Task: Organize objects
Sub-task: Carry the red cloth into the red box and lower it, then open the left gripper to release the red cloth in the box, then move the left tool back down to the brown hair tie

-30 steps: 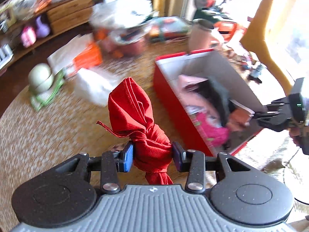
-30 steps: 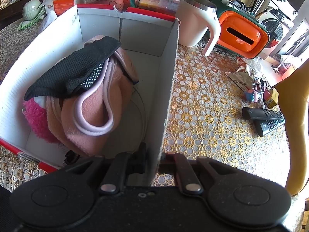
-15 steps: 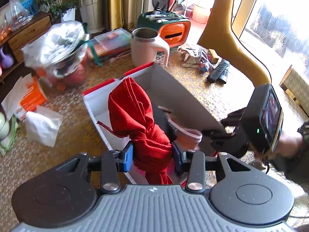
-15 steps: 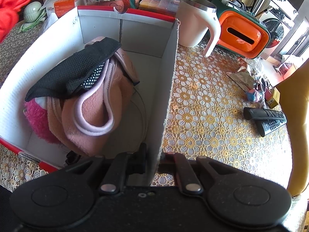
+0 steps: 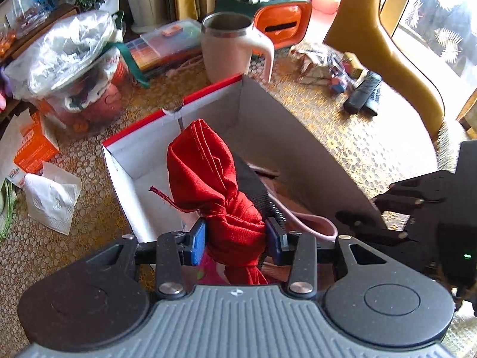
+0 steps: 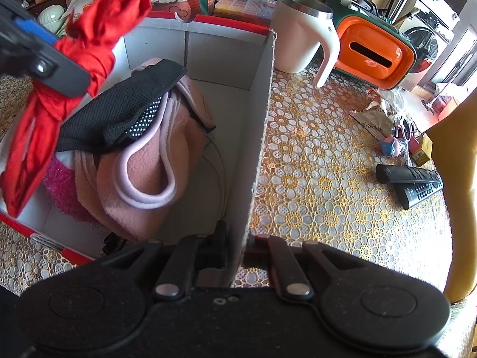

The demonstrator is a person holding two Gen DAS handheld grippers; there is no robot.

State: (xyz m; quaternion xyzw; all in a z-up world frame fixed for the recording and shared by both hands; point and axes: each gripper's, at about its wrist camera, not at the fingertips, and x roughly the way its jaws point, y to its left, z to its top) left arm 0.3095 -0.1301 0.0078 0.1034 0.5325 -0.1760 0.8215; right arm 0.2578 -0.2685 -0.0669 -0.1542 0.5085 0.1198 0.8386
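Note:
My left gripper is shut on a knotted red cloth and holds it above the open red-and-white box. The cloth also shows in the right wrist view, over the box's left side. Inside the box lie pink fleece items, a black mesh piece and a bright pink fluffy thing. My right gripper is shut on the box's right wall, one finger inside and one outside.
On the patterned tablecloth stand a white mug, an orange container, two remotes, small clutter, a bagged bowl, an orange carton and a tissue. A yellow chair stands right.
My left gripper has carried the red cloth from left of the box to above its inside. The right gripper has stayed clamped on the box wall.

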